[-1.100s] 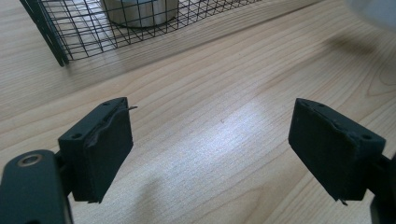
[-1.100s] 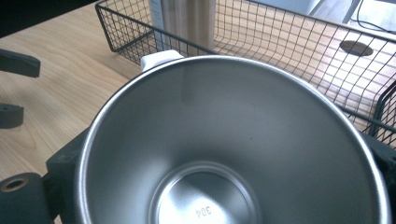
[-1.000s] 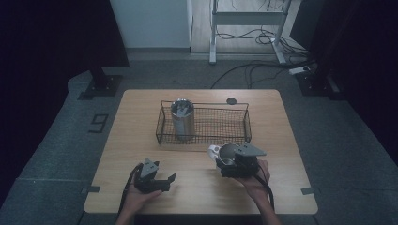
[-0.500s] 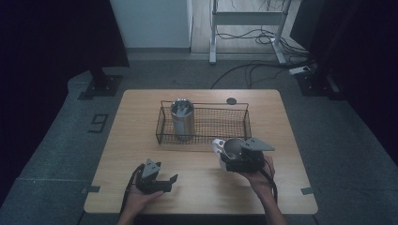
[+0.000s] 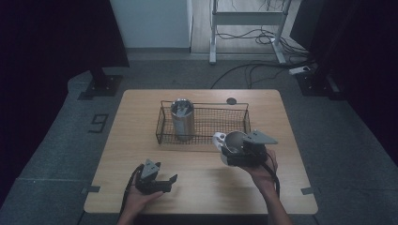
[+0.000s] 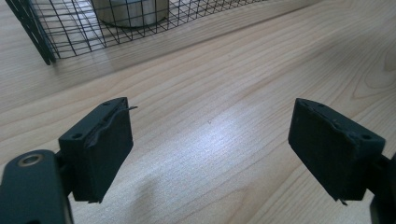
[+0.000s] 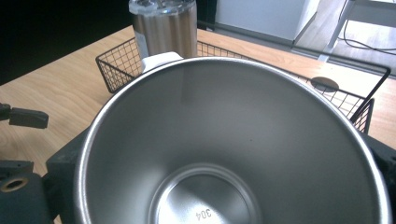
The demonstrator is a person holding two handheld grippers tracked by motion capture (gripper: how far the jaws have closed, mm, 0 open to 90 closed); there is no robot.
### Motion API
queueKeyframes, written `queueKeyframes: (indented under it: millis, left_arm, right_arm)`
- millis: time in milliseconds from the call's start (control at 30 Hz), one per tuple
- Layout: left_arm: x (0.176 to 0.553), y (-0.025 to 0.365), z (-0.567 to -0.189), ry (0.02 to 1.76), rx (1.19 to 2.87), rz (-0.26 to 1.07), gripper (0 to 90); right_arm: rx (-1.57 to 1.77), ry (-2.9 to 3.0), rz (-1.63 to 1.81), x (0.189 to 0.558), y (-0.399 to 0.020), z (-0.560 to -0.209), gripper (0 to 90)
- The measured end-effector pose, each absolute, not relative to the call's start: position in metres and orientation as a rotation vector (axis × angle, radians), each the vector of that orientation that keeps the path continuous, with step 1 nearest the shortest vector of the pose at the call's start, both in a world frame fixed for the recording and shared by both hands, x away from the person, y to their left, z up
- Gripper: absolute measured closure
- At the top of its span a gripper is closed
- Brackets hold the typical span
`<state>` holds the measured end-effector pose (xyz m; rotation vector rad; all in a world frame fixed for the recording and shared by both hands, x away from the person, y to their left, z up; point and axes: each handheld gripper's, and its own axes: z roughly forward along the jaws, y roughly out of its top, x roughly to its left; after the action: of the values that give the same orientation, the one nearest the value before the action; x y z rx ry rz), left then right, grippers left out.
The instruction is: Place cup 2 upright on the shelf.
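Wooden table (image 5: 141, 140) in a dim room: steel cup held just in front of the wire basket.

Steel cup (image 7: 233, 154) sits clamped across its rim in the right gripper (image 5: 241, 152), lifted near the wire basket (image 5: 206, 123) where a steel tumbler (image 5: 182, 117) stands. It looks stiff, light and slick-walled; a grip across the rim seems safest. Left gripper (image 6: 210, 154) rests on the table, jaws apart and empty.

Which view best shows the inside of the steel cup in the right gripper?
The right gripper view: the steel cup is close, its stamped base plain. The high view shows it small in the right gripper.
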<state>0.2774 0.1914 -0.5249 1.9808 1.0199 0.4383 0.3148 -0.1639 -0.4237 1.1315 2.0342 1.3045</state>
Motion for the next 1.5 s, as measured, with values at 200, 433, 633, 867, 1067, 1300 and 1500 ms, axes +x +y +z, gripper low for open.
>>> queueKeyframes:
  millis: [200,433,633,867,1067,1300,1500]
  left_arm:
    - [0.277,0.192,-0.524,1.02,1.976,0.436,14.0]
    - [0.276,0.19,-0.524,1.014,1.972,0.437,14.0]
    - [0.276,0.191,-0.524,1.017,1.975,0.436,14.0]
    - [0.276,0.191,-0.524,1.018,1.98,0.435,14.0]
    - [0.277,0.192,-0.525,1.022,1.983,0.434,14.0]
    - [0.277,0.192,-0.525,1.023,1.984,0.433,14.0]
    - [0.277,0.192,-0.525,1.022,1.988,0.432,14.0]
  right_arm:
    - [1.117,2.027,1.311,0.316,-0.162,-0.412,5.9]
    - [1.101,2.024,1.325,0.322,-0.16,-0.401,5.9]
    - [1.105,2.024,1.323,0.329,-0.159,-0.398,5.9]
    - [1.115,2.031,1.312,0.338,-0.157,-0.396,5.9]
    - [1.113,2.028,1.314,0.343,-0.155,-0.392,5.9]
    - [1.105,2.02,1.305,0.348,-0.155,-0.385,5.9]
    - [1.106,2.025,1.31,0.353,-0.156,-0.382,5.8]
